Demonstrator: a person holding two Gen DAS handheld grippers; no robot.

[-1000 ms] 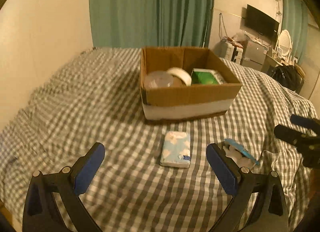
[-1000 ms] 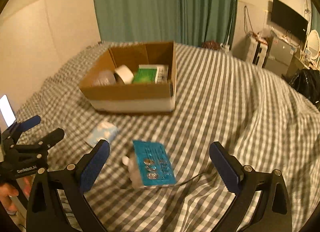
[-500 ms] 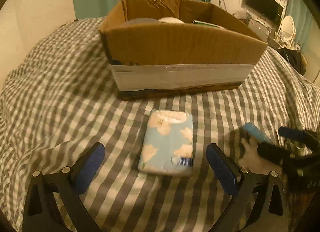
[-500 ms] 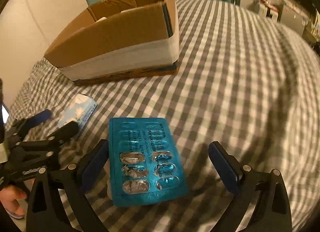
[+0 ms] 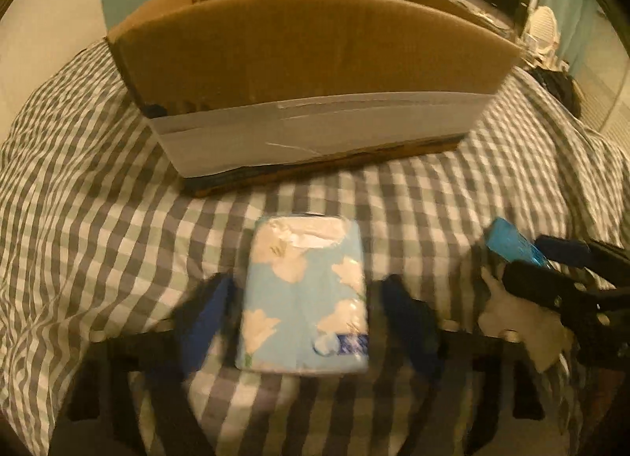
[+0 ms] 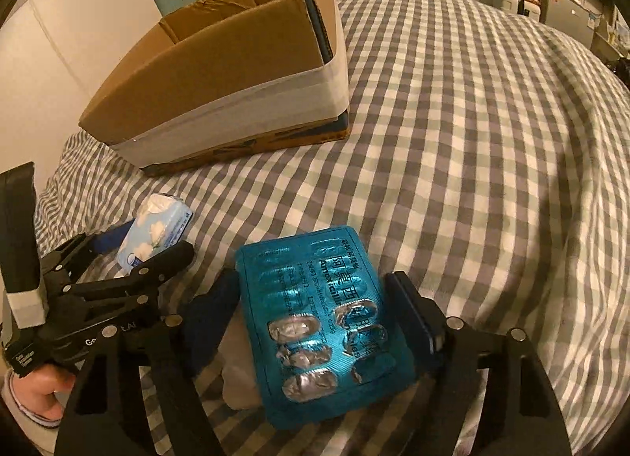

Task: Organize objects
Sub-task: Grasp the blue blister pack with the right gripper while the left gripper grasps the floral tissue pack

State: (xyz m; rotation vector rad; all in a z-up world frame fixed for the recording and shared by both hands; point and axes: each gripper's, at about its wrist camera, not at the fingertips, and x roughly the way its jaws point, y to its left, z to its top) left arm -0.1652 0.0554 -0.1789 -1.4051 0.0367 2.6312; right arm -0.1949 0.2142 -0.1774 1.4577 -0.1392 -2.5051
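Covering the bed, a checked sheet (image 6: pixel 472 141) carries a cardboard box (image 5: pixel 307 62); both grippers' jaws gape, holding nothing.

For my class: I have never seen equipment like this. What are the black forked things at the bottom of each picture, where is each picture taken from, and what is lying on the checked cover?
There is no robot here. A person holds a hand-operated claw in each hand, and a wide-angle camera on each claw looks forward along its two fingers.

The left camera shows the left claw astride a pale blue tissue pack; blur hides whether it grips yet. The right camera shows the right claw closing in on either side of a teal blister pack of pills, the fingers not clearly touching.

Both items lie on a checked bed cover, in front of an open cardboard box.
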